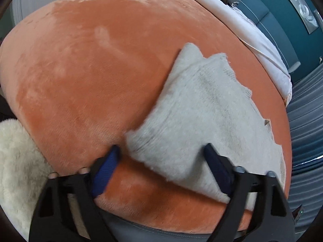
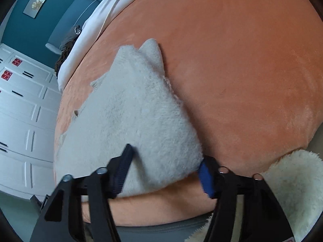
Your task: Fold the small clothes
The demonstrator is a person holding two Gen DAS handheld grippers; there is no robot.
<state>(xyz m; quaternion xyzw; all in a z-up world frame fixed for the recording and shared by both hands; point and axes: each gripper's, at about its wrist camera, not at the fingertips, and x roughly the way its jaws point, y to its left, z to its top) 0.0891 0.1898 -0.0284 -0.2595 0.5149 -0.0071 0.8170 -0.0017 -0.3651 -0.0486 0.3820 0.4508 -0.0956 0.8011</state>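
A small fuzzy light-grey garment (image 1: 193, 109) lies folded on an orange plush bed cover (image 1: 80, 70). My left gripper (image 1: 163, 151) is open, its blue-padded fingers astride the garment's near left corner, low over it. The garment also shows in the right wrist view (image 2: 133, 113) on the same cover (image 2: 252, 70). My right gripper (image 2: 165, 157) is open, its fingers astride the garment's near right corner. Neither gripper holds anything.
A cream fluffy item (image 1: 18, 161) sits at the bed's near edge, also in the right wrist view (image 2: 292, 185). A white sheet (image 1: 248, 32) runs along the far side. White cabinet doors (image 2: 22, 109) and a teal wall (image 2: 26, 28) stand beyond.
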